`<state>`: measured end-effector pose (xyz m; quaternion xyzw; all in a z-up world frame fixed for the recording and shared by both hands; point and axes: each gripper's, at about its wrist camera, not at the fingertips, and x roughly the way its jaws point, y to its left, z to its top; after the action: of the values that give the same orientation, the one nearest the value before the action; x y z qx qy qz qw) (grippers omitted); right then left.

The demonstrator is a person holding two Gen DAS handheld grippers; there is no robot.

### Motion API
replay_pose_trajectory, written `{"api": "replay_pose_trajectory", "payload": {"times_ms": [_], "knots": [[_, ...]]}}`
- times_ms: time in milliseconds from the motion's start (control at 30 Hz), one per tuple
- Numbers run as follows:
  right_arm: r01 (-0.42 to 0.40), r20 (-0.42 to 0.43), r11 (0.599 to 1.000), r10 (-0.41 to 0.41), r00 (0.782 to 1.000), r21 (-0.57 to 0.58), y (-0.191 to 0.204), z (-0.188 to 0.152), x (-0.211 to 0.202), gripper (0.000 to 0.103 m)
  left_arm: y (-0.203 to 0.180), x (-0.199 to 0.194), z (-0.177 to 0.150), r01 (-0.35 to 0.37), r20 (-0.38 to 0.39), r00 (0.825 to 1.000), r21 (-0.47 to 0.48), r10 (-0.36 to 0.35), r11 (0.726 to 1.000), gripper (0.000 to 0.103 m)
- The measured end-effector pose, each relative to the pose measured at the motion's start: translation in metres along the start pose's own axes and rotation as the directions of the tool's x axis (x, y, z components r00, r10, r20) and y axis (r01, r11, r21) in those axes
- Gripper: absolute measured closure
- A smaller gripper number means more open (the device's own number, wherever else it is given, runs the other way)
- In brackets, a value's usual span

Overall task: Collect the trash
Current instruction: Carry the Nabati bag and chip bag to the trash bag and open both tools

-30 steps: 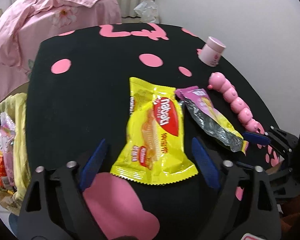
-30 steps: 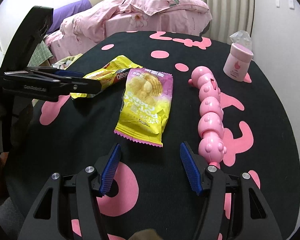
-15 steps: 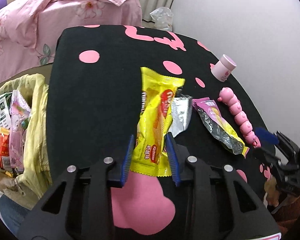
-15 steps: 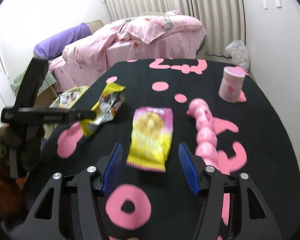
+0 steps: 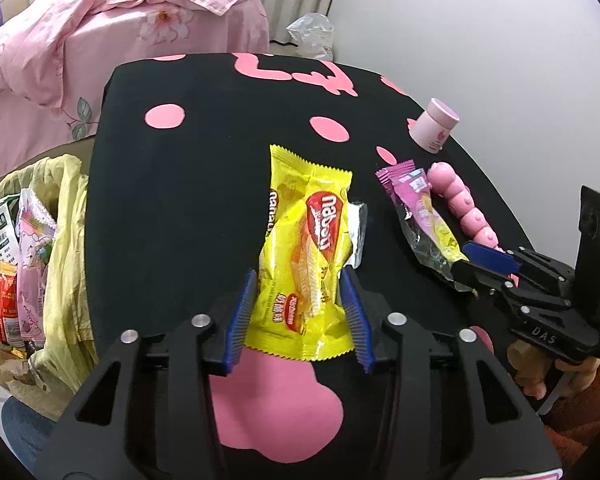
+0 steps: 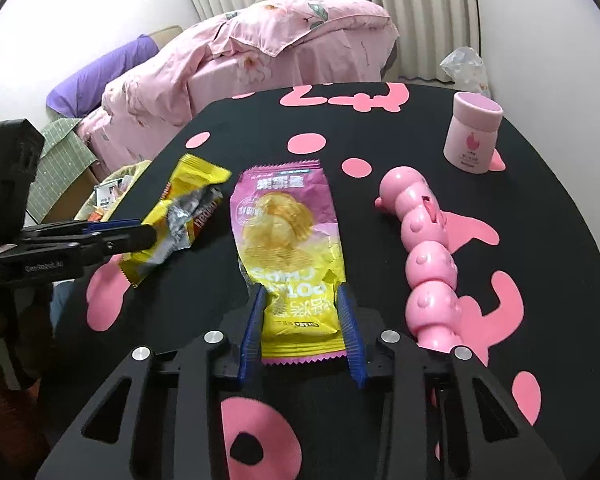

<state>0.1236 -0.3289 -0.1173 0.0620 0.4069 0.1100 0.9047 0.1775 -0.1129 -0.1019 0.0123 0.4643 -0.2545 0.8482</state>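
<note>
Left claw (image 5: 300,312) is clamped on the near end of the yellow wafer wrapper (image 5: 306,256), which looks lifted off the black desk (image 5: 188,184) with pink spots. Right claw (image 6: 302,320) is pinched on the bottom edge of the pink-and-yellow chip bag (image 6: 288,248), lying flat. At 3 o'clock of that bag sits a pink caterpillar toy (image 6: 424,252), pink jar (image 6: 474,136) around 1 o'clock. Trash bag (image 5: 32,264) hangs off the desk's 9 o'clock edge, already stuffed with wrappers.
</note>
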Motion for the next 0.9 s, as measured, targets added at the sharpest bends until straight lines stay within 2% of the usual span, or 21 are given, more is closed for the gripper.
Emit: {"api": "replay_pose_trajectory", "payload": {"times_ms": [167, 233, 300, 433, 700, 900], "knots": [[0.003, 0.027, 1.0, -0.003, 1.0, -0.009, 0.001, -0.004, -0.013, 0.073, -0.005, 0.002, -0.002, -0.003, -0.01, 1.0, 0.019, 0.003, 1.0, 0.059], [0.015, 0.038, 1.0, -0.014, 0.999, -0.012, 0.001, -0.004, -0.018, 0.073, -0.007, 0.0, -0.003, -0.001, -0.011, 1.0, 0.022, 0.001, 1.0, 0.065], [0.026, 0.053, 1.0, -0.025, 0.998, -0.018, 0.003, -0.003, -0.024, 0.073, -0.009, -0.002, -0.003, -0.011, -0.006, 1.0, 0.034, 0.011, 0.999, 0.077], [0.037, 0.078, 0.999, -0.035, 0.996, -0.023, 0.005, -0.001, -0.033, 0.073, -0.014, -0.01, -0.003, -0.023, 0.011, 1.0, 0.059, 0.022, 0.998, 0.083], [0.053, 0.138, 0.998, -0.048, 0.989, -0.032, 0.014, 0.008, -0.057, 0.073, -0.016, -0.044, -0.004, -0.033, 0.086, 0.996, 0.058, 0.028, 0.998, 0.083], [0.035, 0.198, 0.997, -0.021, 0.98, -0.07, 0.043, 0.035, -0.075, 0.073, 0.002, -0.082, -0.002, -0.061, 0.176, 0.983, 0.03, 0.055, 0.998, 0.083]]}}
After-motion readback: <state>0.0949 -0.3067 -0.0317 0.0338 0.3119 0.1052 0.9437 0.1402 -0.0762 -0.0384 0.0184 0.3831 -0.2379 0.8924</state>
